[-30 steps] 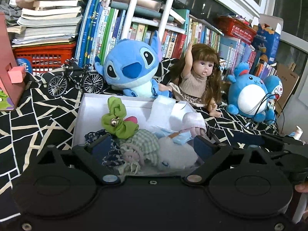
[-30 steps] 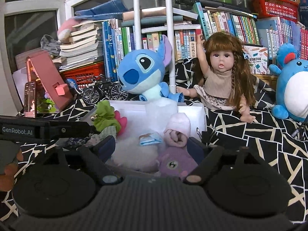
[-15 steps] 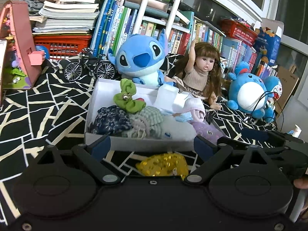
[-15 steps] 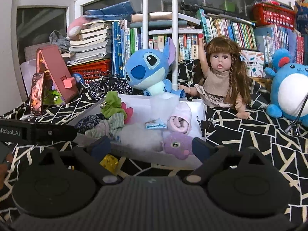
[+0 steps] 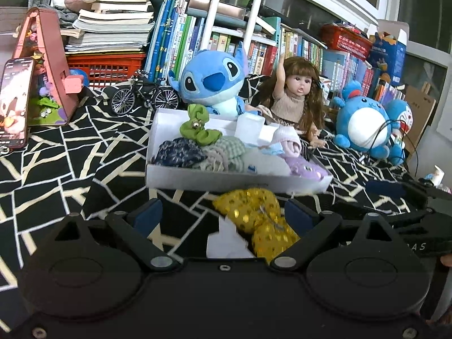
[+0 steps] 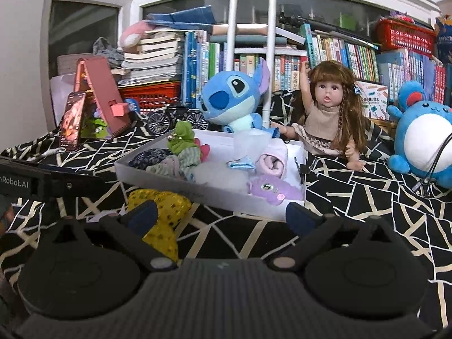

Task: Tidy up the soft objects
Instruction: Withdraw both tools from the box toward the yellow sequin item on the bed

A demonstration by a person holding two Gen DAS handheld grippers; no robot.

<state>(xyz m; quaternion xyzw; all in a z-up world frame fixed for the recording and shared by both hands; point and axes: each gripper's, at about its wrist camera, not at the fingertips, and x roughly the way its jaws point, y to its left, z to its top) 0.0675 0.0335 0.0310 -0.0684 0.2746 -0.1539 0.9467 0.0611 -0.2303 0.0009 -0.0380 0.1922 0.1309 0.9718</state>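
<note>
A white box (image 5: 237, 182) (image 6: 197, 190) on the black patterned cloth holds several soft items: a green scrunchie (image 5: 197, 130), a dark floral one (image 5: 178, 155), a pink sock (image 6: 272, 159) and a purple plush (image 6: 268, 188). A gold sequined bow (image 5: 254, 214) (image 6: 163, 207) lies on the cloth in front of the box. My left gripper (image 5: 223, 214) is open, and the bow lies loose between its fingers beside a white paper scrap (image 5: 226, 240). My right gripper (image 6: 220, 216) faces the box front, its jaws opening with only cloth between them. The bow sits by its left finger.
Behind the box sit a blue Stitch plush (image 5: 212, 82), a doll (image 5: 296, 96) and a round blue plush (image 5: 364, 124). A toy bicycle (image 5: 144, 96), a pink toy house (image 5: 48, 65) and a phone (image 5: 14, 99) stand at left. Bookshelves and red baskets line the back.
Both grippers have drawn back from over the box toward the near side. The gold bow has come into view in front of the box. The right jaws have spread wider.
</note>
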